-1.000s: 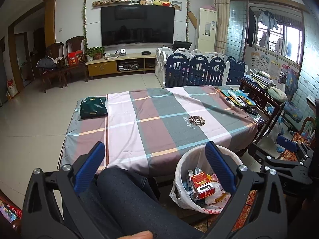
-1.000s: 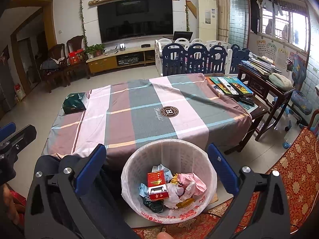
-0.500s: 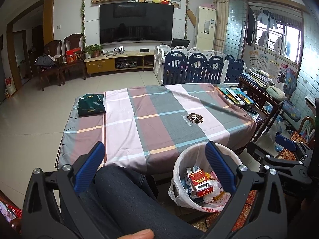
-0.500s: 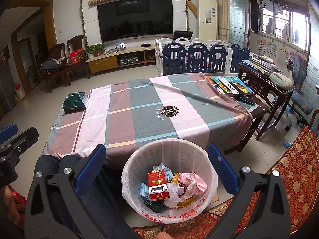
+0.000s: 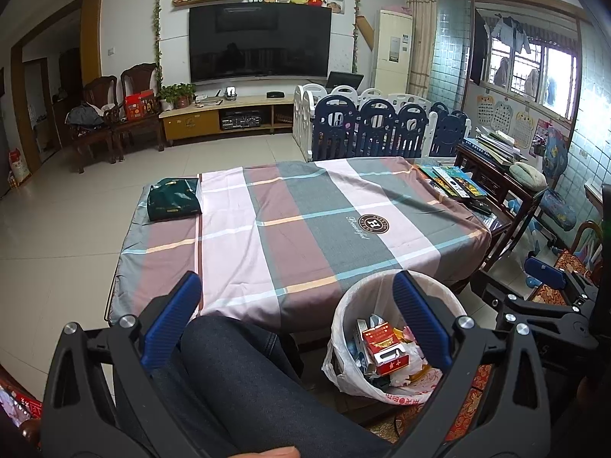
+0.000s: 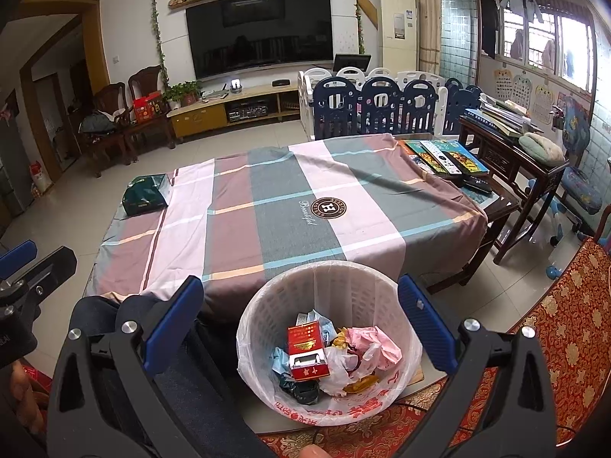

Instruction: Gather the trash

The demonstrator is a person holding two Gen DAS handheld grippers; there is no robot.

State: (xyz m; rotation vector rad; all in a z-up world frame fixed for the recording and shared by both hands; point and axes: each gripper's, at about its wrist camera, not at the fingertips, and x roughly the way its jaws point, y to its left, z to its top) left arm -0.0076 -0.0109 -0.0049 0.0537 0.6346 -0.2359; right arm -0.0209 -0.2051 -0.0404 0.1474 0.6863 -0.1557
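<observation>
A white plastic bin (image 6: pixel 345 280) lined with a bag stands on the floor at the table's near edge, holding a red carton (image 6: pixel 307 351), pink and white wrappers and other crumpled trash. The same bin (image 5: pixel 353 305) shows at lower right in the left wrist view. My right gripper (image 6: pixel 298 297) hangs open above the bin, nothing between its blue pads. My left gripper (image 5: pixel 294 290) is open too, above a person's dark trouser leg (image 5: pixel 244 381), left of the bin. A dark green packet (image 5: pixel 173 198) lies on the table's far left corner.
The low table carries a plaid cloth (image 5: pixel 305 225), with books and remotes (image 6: pixel 445 158) at its right end. A wooden side table (image 6: pixel 511 145) and a red patterned seat (image 6: pixel 565 324) are to the right. A blue and white playpen (image 5: pixel 378 122) stands behind.
Both views have tilted slightly, so the table and bin sit a little lower in frame. Both grippers stay open and the trash in the bin has not moved.
</observation>
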